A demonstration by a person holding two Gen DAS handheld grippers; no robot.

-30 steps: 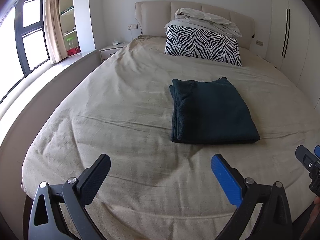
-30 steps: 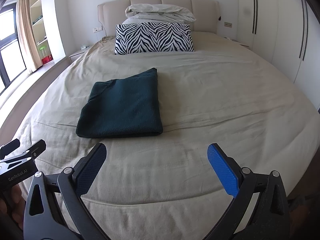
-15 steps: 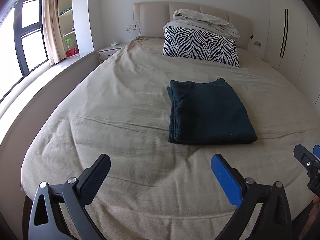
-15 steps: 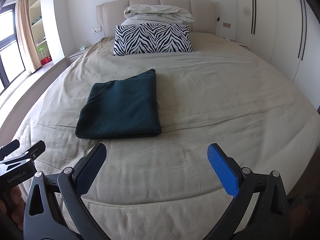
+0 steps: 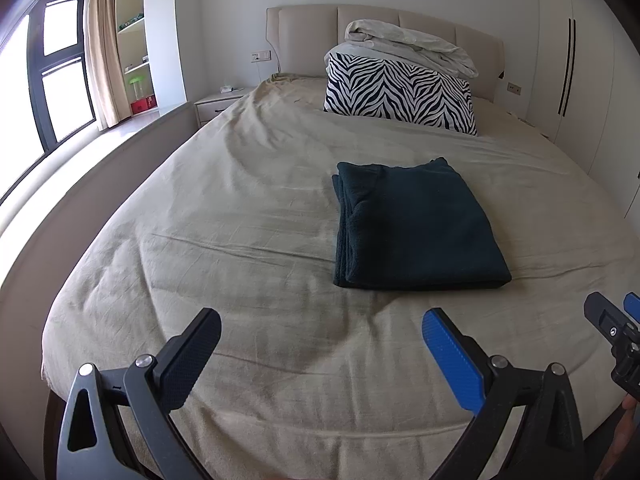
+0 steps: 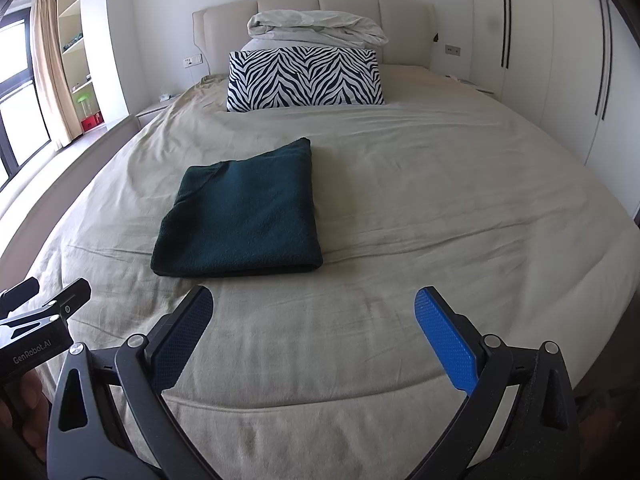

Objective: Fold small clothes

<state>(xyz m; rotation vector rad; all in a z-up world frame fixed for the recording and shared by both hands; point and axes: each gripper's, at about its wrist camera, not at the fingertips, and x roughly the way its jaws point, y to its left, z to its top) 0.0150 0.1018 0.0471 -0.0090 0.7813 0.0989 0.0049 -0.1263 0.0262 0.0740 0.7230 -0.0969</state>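
A dark teal garment (image 5: 416, 224) lies folded into a flat rectangle on the beige bed (image 5: 248, 216); it also shows in the right wrist view (image 6: 244, 212). My left gripper (image 5: 320, 328) is open and empty, held above the bed's near end, short of the garment and to its left. My right gripper (image 6: 314, 304) is open and empty, held near the bed's foot, just short of the garment's near right corner. The right gripper's edge shows at the far right of the left wrist view (image 5: 612, 324).
A zebra-print pillow (image 6: 304, 78) and a bundled white duvet (image 6: 316, 28) sit at the padded headboard (image 6: 404, 12). A nightstand (image 5: 222, 102), shelves and a window are on the left. White wardrobe doors (image 6: 532, 60) line the right wall.
Both grippers have drifted slightly; the garment sits a touch further left in the left wrist view. Nothing on the bed has moved, and both grippers stay open.
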